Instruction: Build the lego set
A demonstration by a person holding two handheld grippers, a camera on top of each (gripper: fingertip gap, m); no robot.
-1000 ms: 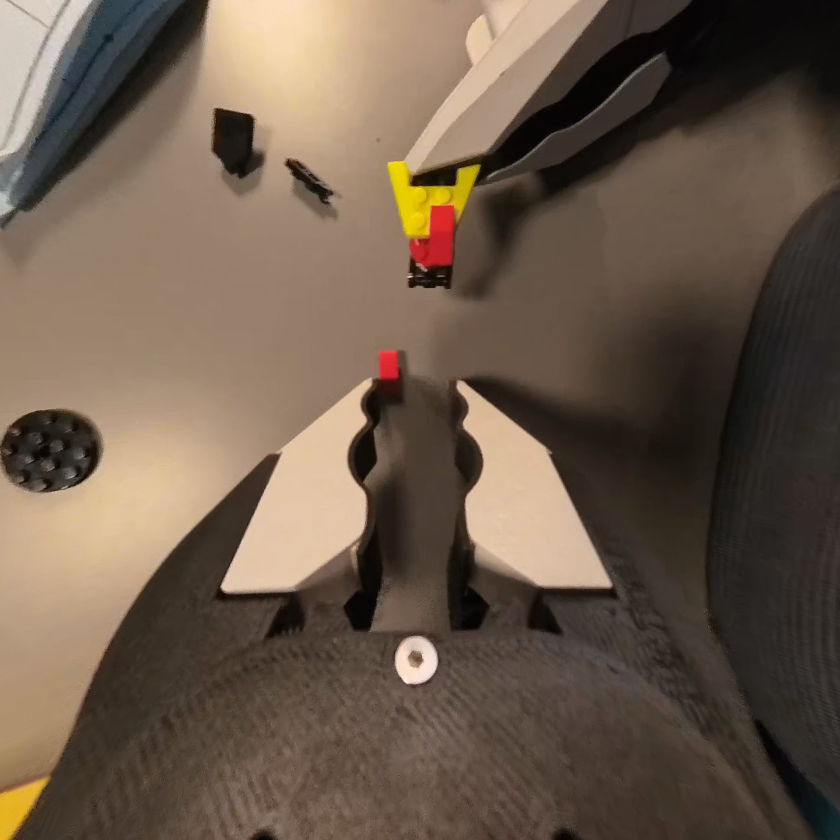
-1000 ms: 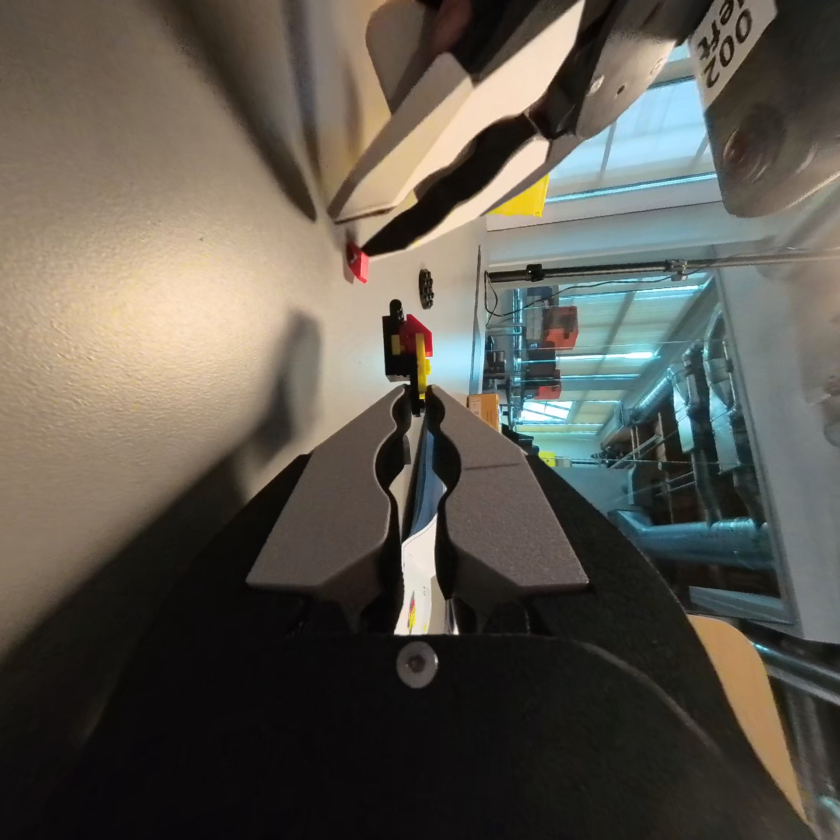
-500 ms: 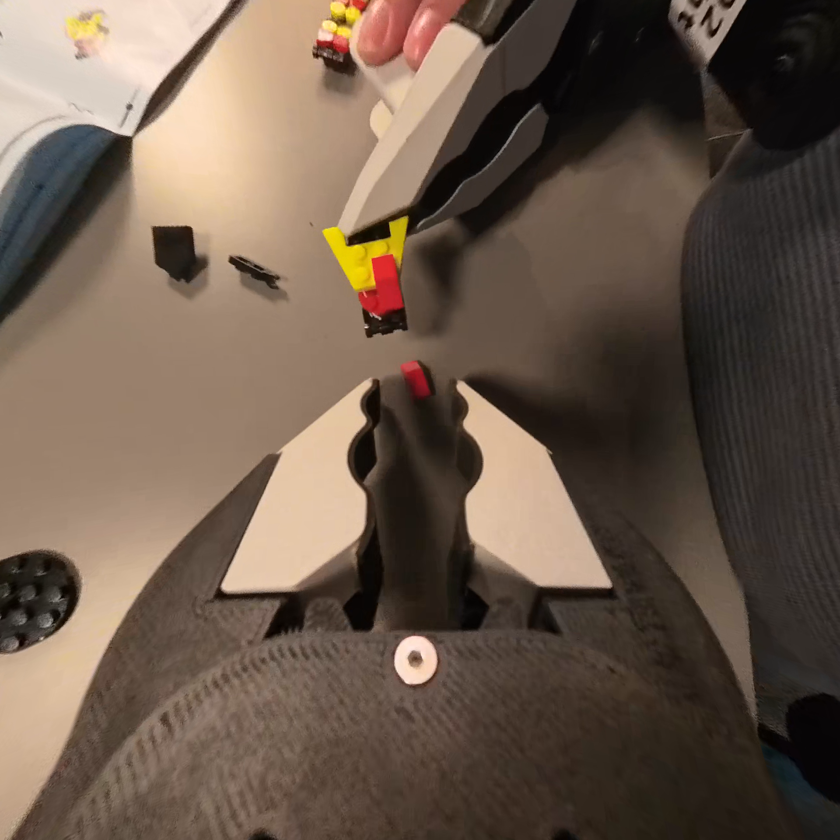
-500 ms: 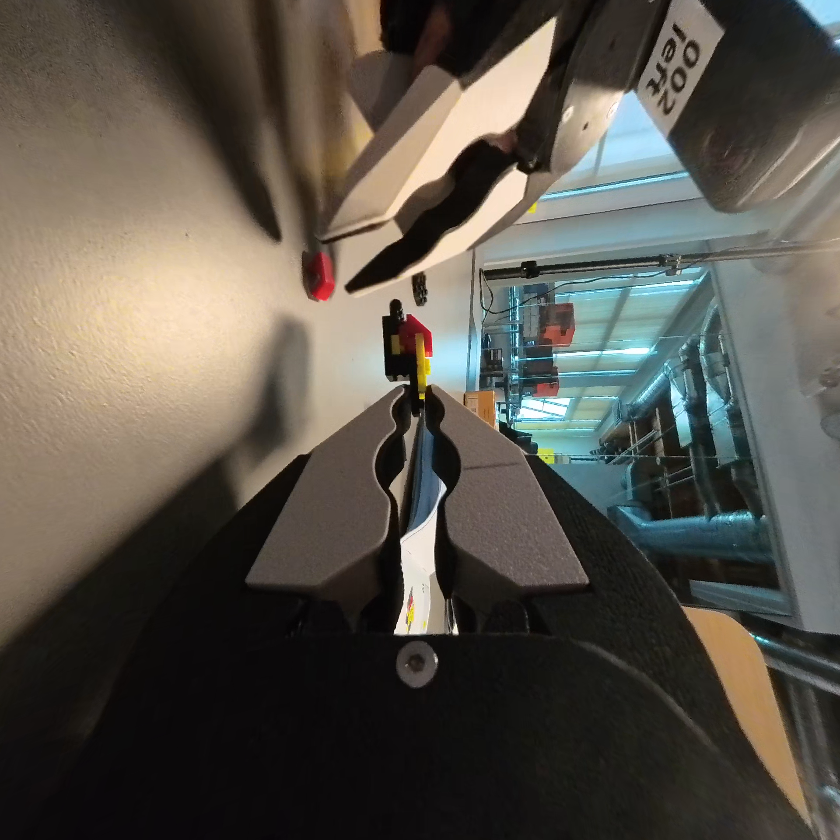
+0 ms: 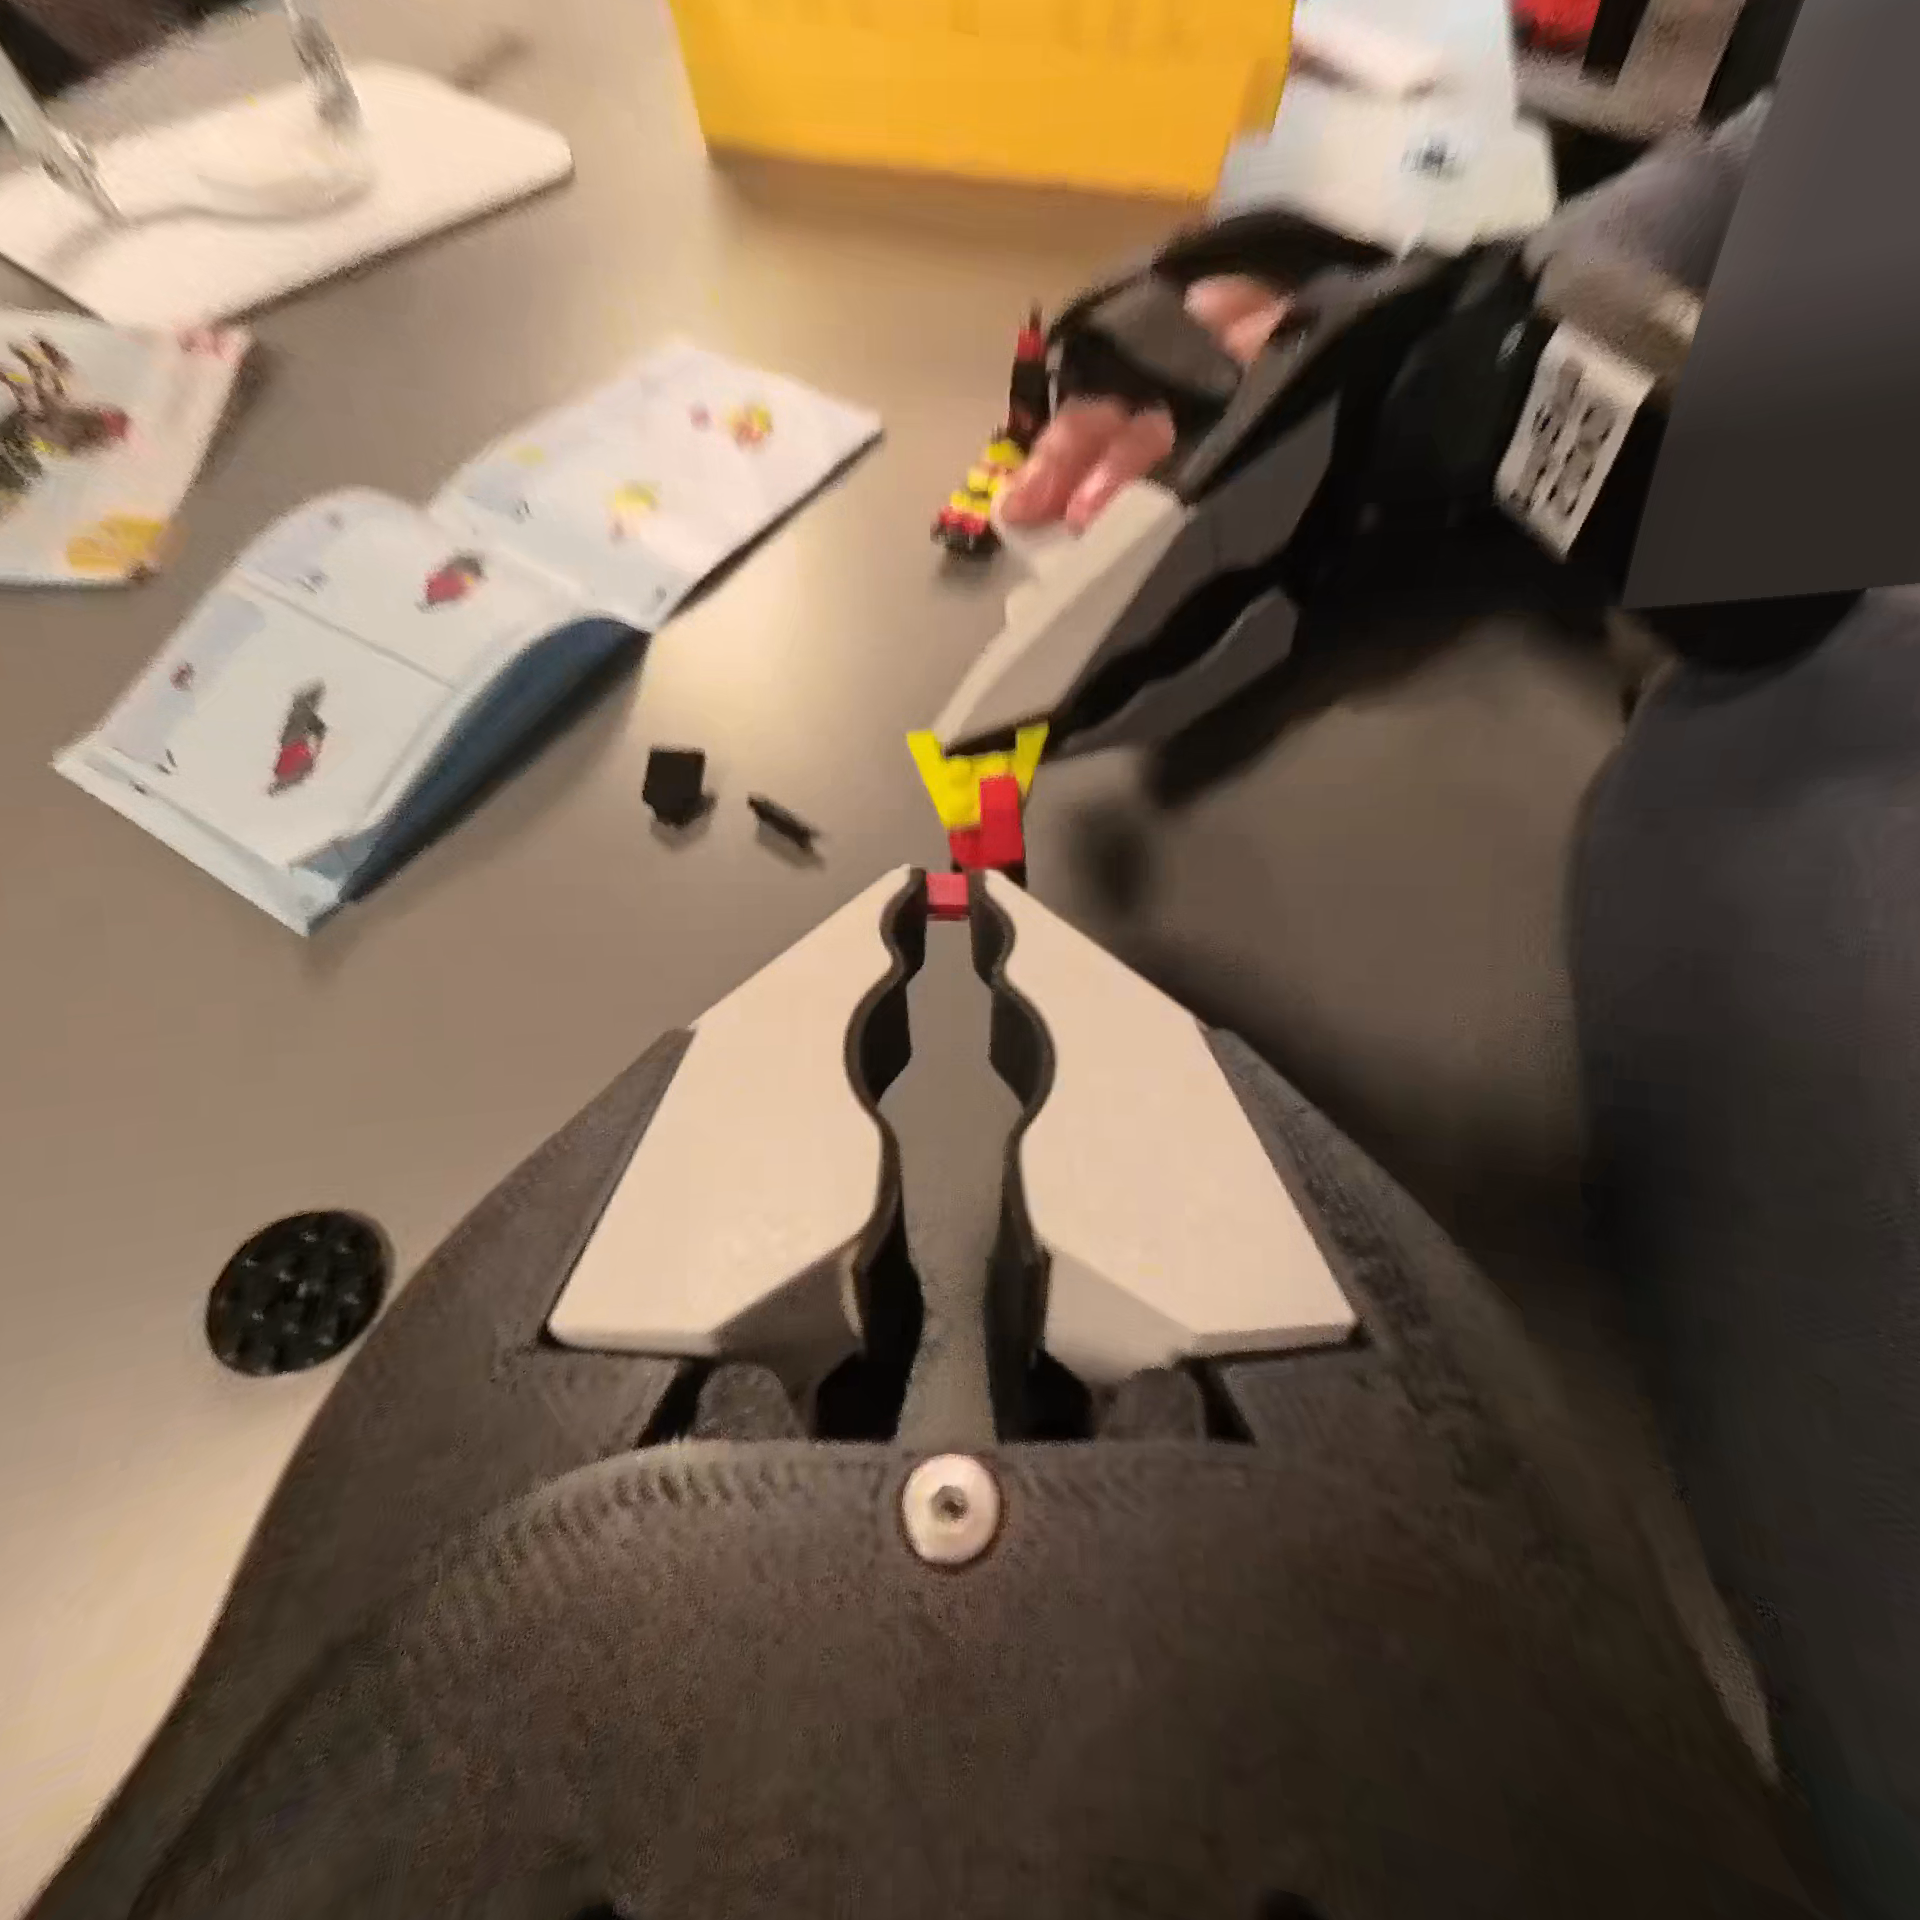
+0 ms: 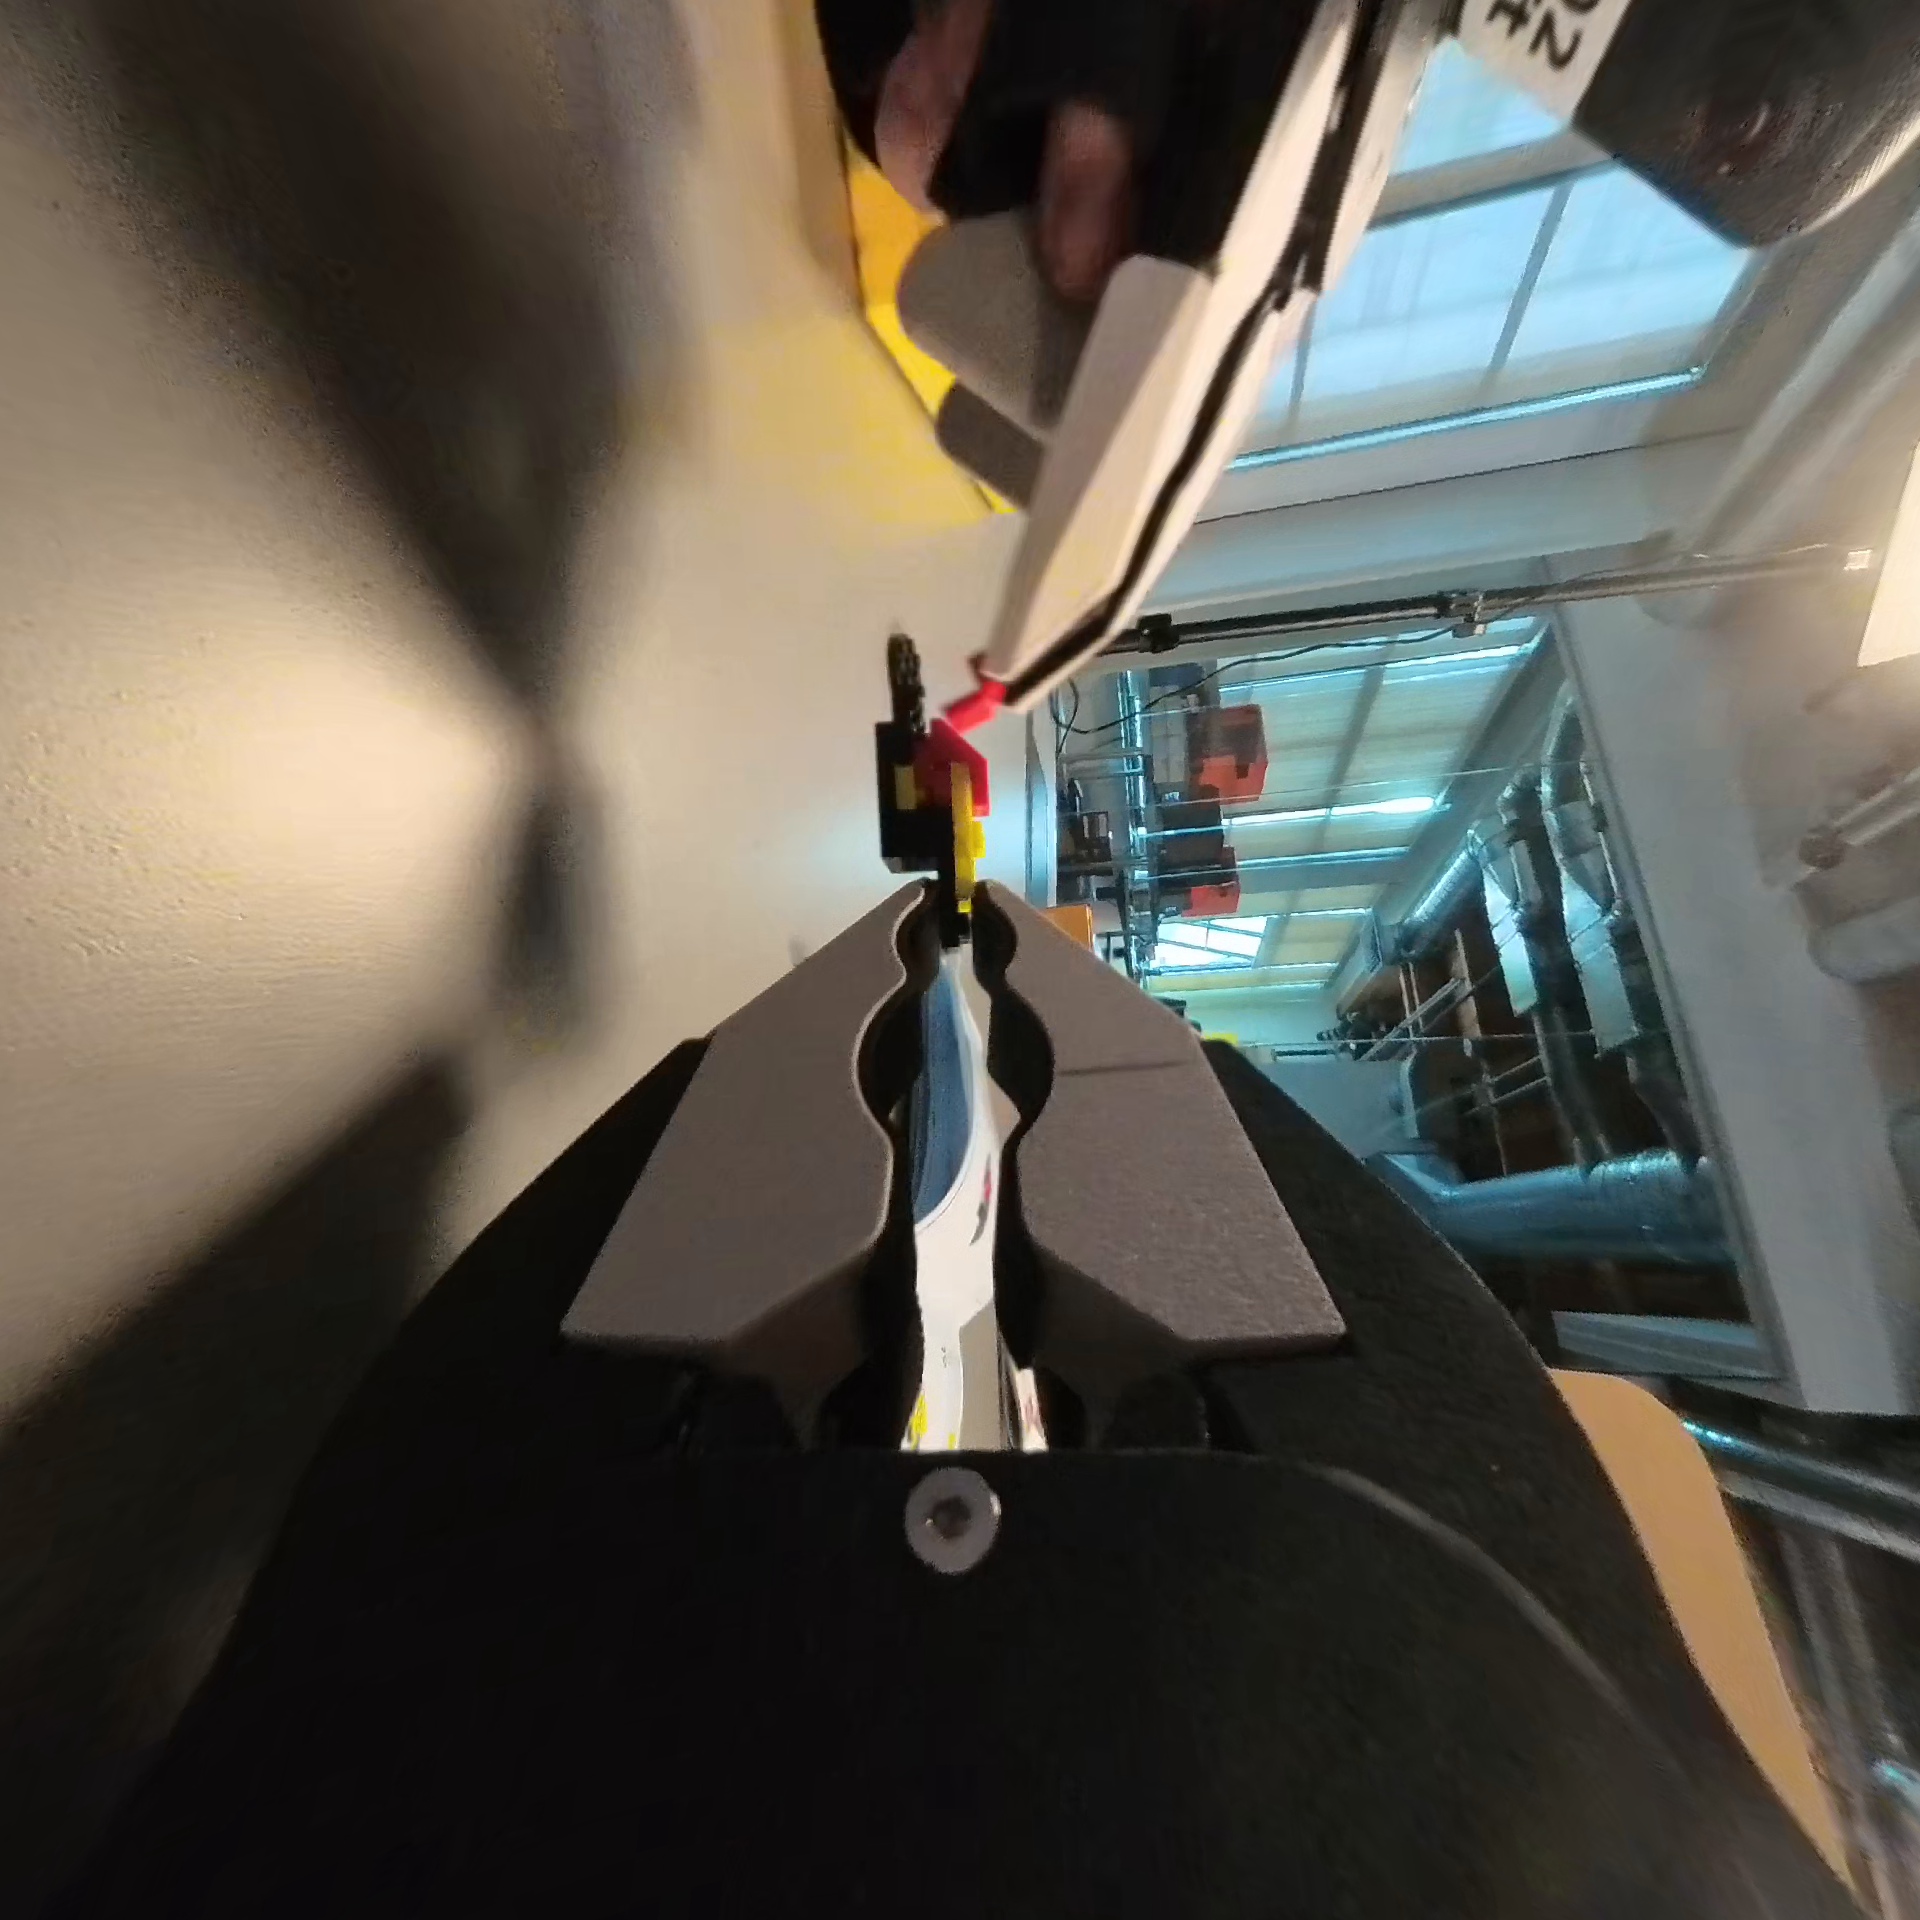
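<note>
My left gripper [image 5: 948,891] is shut on a small red brick [image 5: 947,896] held at its fingertips. My right gripper [image 6: 958,902] is shut on the yellow plate of a small yellow, red and black lego assembly [image 6: 928,795]. In the left wrist view the assembly [image 5: 982,805] hangs from the right gripper [image 5: 987,740] just beyond my red brick. In the right wrist view the left gripper [image 6: 1000,686] comes in from the upper right and its red brick [image 6: 971,707] touches or nearly touches the red top of the assembly.
An open instruction booklet [image 5: 416,644] lies to the left on the grey table [image 5: 312,1039]. Two small black pieces [image 5: 675,781] [image 5: 781,821] lie near it. A black round studded piece [image 5: 296,1291] sits at the left. Another small build [image 5: 971,504] and a yellow box [image 5: 977,83] stand farther back. Both grippers' tips are close together, under 4 cm apart. From either gripper's tips it is about 15 cm to the black round studded piece [image 5: 296,1291].
The left gripper picked the red brick off the table, closed on it and lifted it to the assembly in the right gripper. The view tilted up to show the booklet and box.
</note>
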